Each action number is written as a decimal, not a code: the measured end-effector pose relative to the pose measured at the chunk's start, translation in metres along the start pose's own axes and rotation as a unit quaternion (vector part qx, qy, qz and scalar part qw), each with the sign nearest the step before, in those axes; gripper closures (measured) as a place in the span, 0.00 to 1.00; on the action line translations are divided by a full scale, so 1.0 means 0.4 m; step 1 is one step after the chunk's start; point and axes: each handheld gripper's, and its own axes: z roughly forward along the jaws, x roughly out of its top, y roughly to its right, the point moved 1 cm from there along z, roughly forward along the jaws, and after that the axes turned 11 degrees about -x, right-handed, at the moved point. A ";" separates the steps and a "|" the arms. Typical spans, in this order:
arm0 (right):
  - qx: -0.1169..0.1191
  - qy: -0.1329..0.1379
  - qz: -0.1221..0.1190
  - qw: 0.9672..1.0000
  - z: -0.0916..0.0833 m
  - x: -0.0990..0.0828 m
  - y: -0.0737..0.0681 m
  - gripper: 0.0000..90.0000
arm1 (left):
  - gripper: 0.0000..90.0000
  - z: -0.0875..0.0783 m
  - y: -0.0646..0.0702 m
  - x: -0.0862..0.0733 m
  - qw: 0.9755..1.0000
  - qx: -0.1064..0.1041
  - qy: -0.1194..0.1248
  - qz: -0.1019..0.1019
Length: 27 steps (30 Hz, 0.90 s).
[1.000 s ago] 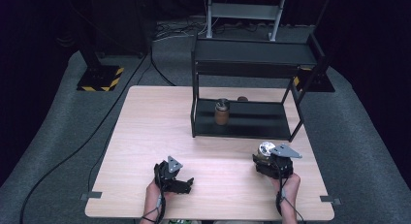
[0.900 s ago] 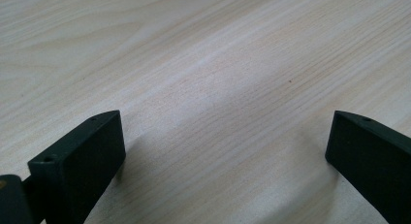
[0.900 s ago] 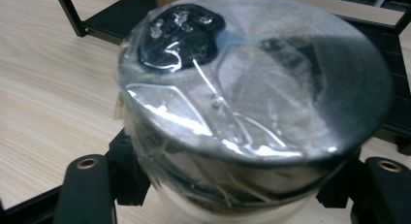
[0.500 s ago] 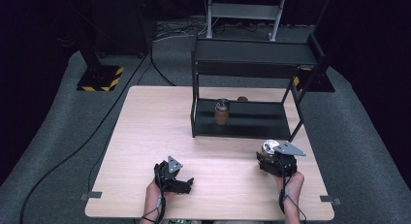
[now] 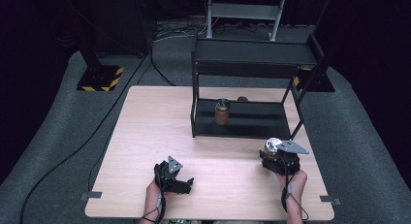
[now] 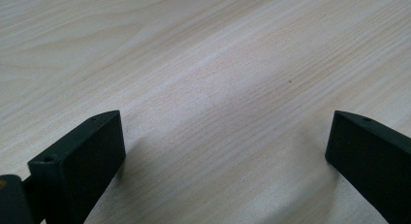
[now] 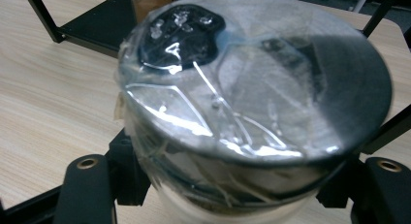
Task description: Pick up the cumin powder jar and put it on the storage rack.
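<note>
My right gripper [image 5: 277, 161] is near the table's front right, shut on a jar [image 5: 272, 145] with a shiny silver lid. In the right gripper view the jar [image 7: 252, 73] looms close, wrapped in clear film, with the jaws of the right gripper [image 7: 237, 185] pressed against its sides below the lid. My left gripper [image 5: 184, 184] lies low over the front of the wooden table [image 5: 145, 127], open. In the left gripper view its jaws [image 6: 225, 146] stand wide apart, with bare wood [image 6: 194, 49] between them.
A black two-level rack [image 5: 252, 52] stands at the back right of the table. A brown jar [image 5: 222, 112] with a dark lid sits on its lower shelf [image 5: 261, 122], and a small brown thing [image 5: 242, 99] lies behind it. The rack's front edge [image 7: 92, 32] is just beyond the held jar.
The right gripper with the jar has shifted only slightly. The left gripper has kept still.
</note>
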 end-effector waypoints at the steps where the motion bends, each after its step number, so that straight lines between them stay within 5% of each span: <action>1: -0.001 0.000 0.000 1.000 0.000 0.001 0.001 0.33 | 0.00 0.000 0.000 0.000 1.000 0.000 0.000 0.000; 27: -0.012 -0.002 0.000 1.000 0.001 0.028 0.024 0.33 | 0.00 0.000 0.001 0.000 1.000 0.001 0.000 0.001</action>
